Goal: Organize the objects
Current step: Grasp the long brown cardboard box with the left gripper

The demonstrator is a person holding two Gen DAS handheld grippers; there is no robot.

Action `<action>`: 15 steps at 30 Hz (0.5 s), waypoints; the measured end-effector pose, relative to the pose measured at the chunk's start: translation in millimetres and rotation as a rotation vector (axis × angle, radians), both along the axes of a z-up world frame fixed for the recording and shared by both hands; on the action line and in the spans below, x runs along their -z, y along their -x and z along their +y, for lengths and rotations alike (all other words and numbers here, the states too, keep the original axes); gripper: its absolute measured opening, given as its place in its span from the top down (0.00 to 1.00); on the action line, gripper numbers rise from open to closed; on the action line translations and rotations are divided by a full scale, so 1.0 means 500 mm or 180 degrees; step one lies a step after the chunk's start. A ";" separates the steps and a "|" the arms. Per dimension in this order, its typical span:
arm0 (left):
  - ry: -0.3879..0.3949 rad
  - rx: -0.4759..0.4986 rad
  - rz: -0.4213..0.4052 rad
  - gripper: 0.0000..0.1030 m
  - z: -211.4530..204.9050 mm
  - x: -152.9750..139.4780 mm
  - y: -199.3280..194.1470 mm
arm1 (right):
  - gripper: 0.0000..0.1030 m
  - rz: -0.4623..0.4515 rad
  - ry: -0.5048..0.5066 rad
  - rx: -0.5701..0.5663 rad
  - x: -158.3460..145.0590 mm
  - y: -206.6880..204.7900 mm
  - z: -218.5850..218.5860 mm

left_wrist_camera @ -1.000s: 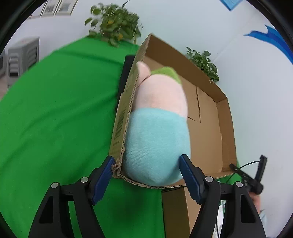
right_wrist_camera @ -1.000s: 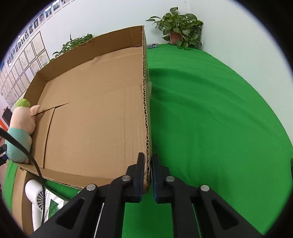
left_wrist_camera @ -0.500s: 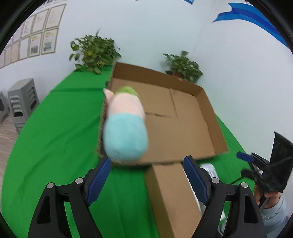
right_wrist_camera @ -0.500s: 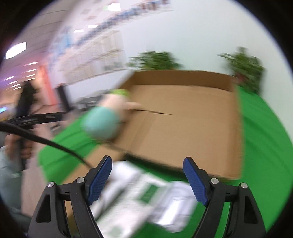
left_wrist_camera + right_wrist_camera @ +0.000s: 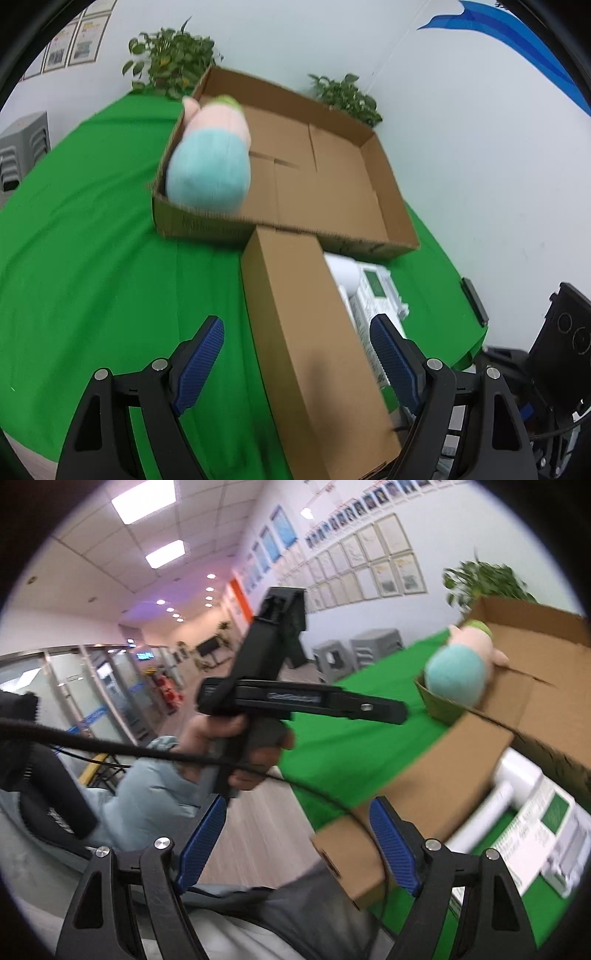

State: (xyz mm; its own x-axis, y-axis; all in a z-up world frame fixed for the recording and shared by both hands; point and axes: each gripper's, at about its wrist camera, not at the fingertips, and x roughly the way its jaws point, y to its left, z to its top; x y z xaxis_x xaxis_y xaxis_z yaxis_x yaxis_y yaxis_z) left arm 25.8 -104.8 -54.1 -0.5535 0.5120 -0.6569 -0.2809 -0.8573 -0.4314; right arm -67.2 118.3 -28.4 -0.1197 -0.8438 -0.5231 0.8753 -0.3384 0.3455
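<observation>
Both grippers now apart and empty. Left gripper (image 5: 297,360): jaws spread wider than a second ago, nothing between the pads, pulled back from the plush (image 5: 208,162) it then straddled at the tray's corner. Right gripper (image 5: 297,840): a second ago pinched on the tray's wall, now wide open and swung round toward the person, off the tray (image 5: 384,201) altogether.

Plush left lying in the near left corner of the tray, blue end bulging over the low wall (slightly blurred, so contact with the floor of the tray hard to judge). Reads as one item placed and released; tray let go as well, resting flat on the cloth.

Still outside the tray: a closed brown box (image 5: 306,332) lying lengthwise just in front of it, directly under the left jaws, and a white packet (image 5: 376,291) with a green label touching the box's right side. Probably next in line, the box being the nearer.

Table under a bright green cloth (image 5: 92,258), otherwise bare on the left. Two potted plants (image 5: 173,62) at the far edge against a pale wall. Seen from the right wrist: a hand (image 5: 236,753) round the left gripper's grip, a pale blue sleeve, framed sheets on the wall, grey stools, a long lit corridor.
</observation>
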 end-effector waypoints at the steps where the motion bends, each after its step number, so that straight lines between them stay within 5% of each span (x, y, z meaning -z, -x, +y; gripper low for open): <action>1: 0.0013 0.0015 -0.0034 0.22 0.005 0.011 0.002 | 0.22 0.0051 -0.0102 0.0061 0.009 0.006 0.000; 7: 0.0040 0.0010 -0.0359 0.22 0.024 0.097 0.037 | 0.22 0.0112 -0.0654 0.0312 0.065 0.023 0.015; 15: -0.0130 0.0172 -0.0452 0.23 0.050 0.132 0.029 | 0.22 0.0365 -0.0708 -0.0307 0.069 -0.106 -0.030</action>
State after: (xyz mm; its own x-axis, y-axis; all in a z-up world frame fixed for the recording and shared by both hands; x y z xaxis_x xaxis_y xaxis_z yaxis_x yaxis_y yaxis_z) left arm 11.5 -79.7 -120.2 -0.4275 0.5663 -0.7046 -0.2599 -0.8235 -0.5042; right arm -14.2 103.0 -62.8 -0.1135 -0.7201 -0.6846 0.9363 -0.3081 0.1689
